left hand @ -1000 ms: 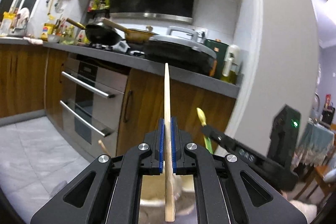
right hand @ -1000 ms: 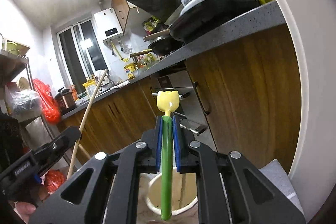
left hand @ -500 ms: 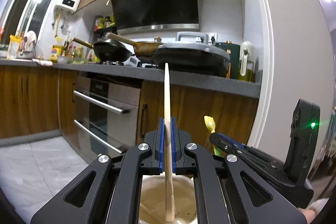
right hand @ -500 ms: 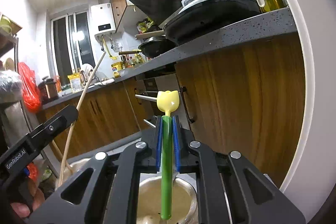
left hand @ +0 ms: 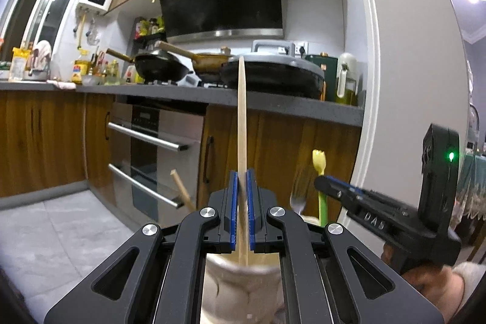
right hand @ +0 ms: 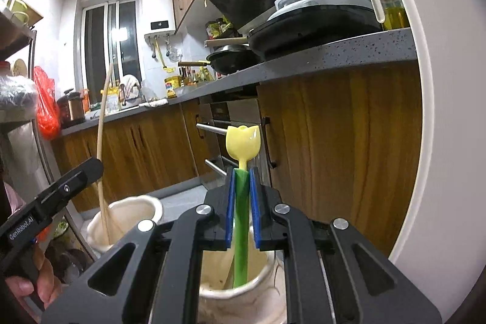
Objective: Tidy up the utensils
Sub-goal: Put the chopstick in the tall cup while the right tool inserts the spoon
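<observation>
Standing over cream holders, the left tongs point(left hand: 241, 196) are gripping a wooden chopstick point(left hand: 242, 123), the right tongs point(right hand: 242, 202) a green spoon point(right hand: 241, 220); cabinets point(right hand: 340, 148) are crowding close.

Legible text:

- "GenRobot.AI", white lettering on the black side of the left gripper point(right hand: 241, 172) body, low at the left edge of the right wrist view.
- "DAS", raised black letters on the black side of the right gripper point(left hand: 329, 190) body, seen from the left wrist view; further characters, if any, unreadable.

Signs without text:

- Small green indicator light on the upright black block of the right gripper.

Unreadable:

- Display on the white water heater point(right hand: 159, 12): too small.
- Labels on bottles along the counter point(left hand: 188, 94): blurred.
- Oven point(left hand: 164, 123) control panel markings: too small.
</observation>
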### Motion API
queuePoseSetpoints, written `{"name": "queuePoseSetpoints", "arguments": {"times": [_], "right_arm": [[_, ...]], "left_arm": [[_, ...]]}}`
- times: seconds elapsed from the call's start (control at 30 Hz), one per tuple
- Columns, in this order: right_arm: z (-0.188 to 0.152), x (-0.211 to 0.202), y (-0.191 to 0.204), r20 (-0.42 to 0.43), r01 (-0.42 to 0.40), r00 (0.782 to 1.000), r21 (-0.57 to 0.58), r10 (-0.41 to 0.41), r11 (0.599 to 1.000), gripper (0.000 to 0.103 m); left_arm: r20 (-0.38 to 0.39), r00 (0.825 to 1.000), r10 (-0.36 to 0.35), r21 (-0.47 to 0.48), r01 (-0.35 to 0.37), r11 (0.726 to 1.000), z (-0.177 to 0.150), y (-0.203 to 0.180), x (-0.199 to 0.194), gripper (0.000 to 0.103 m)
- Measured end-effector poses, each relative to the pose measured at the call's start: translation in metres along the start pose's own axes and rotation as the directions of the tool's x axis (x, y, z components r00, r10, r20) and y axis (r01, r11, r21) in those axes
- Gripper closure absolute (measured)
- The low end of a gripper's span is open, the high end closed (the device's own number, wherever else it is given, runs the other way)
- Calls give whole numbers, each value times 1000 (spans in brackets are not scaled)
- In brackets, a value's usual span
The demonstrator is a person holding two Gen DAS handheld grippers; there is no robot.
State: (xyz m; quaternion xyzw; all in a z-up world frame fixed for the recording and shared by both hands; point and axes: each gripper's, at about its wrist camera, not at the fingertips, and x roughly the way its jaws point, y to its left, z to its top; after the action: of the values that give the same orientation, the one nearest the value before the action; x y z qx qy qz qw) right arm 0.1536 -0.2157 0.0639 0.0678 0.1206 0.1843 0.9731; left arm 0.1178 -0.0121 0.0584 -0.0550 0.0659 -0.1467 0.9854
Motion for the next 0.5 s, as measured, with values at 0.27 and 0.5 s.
{"name": "queuePoseSetpoints", "arguments": {"times": [0.27, 0.5], "right_arm": [[-15, -10, -5, -48, 11, 999, 21, -10, 1000, 93], [-23, -14, -11, -75, 9, 997, 52, -5, 999, 93]], "left_arm": [[-62, 997, 42, 15, -42, 999, -12, 3, -19, 96], [-80, 996, 45, -4, -46, 999, -18, 9, -26, 96]]}}
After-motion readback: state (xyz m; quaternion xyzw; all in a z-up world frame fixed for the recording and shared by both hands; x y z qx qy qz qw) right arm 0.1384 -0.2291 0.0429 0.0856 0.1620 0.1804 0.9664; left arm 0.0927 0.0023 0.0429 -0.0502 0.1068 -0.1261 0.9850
